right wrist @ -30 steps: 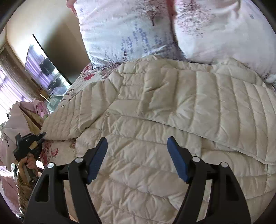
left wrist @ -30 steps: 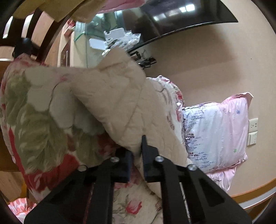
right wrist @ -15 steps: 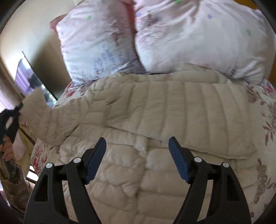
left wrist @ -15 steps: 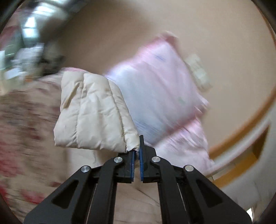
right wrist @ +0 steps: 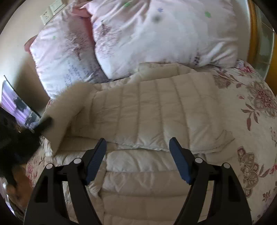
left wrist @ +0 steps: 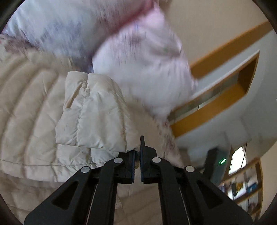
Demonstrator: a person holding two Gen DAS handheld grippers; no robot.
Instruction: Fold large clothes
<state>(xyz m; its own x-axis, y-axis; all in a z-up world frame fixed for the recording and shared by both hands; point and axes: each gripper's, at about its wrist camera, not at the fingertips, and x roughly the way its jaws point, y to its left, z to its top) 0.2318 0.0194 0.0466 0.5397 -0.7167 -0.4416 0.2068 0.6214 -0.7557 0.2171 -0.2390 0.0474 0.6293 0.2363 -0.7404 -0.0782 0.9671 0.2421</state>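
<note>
A cream quilted down jacket (right wrist: 152, 121) lies spread on the flowered bedspread (right wrist: 256, 110). My left gripper (left wrist: 137, 152) is shut on the end of the jacket's sleeve (left wrist: 97, 114), which hangs lifted above the jacket body (left wrist: 27, 121). In the right wrist view that sleeve (right wrist: 65, 110) and the left gripper (right wrist: 43, 122) show blurred at the left, over the jacket's edge. My right gripper (right wrist: 137, 152) hovers open above the jacket's middle, nothing between its blue pads (right wrist: 178, 161).
Two pink and white pillows (right wrist: 155, 34) lean at the head of the bed behind the jacket. A wall socket (right wrist: 52, 10) sits above them. A wooden frame (left wrist: 216, 97) and shelves (left wrist: 242, 181) stand past the bed's right side. A television (right wrist: 15, 105) is far left.
My left gripper has swung the sleeve from the bed's left side across toward the pillows and over the jacket. The right gripper drifted back, bringing both pillows into view.
</note>
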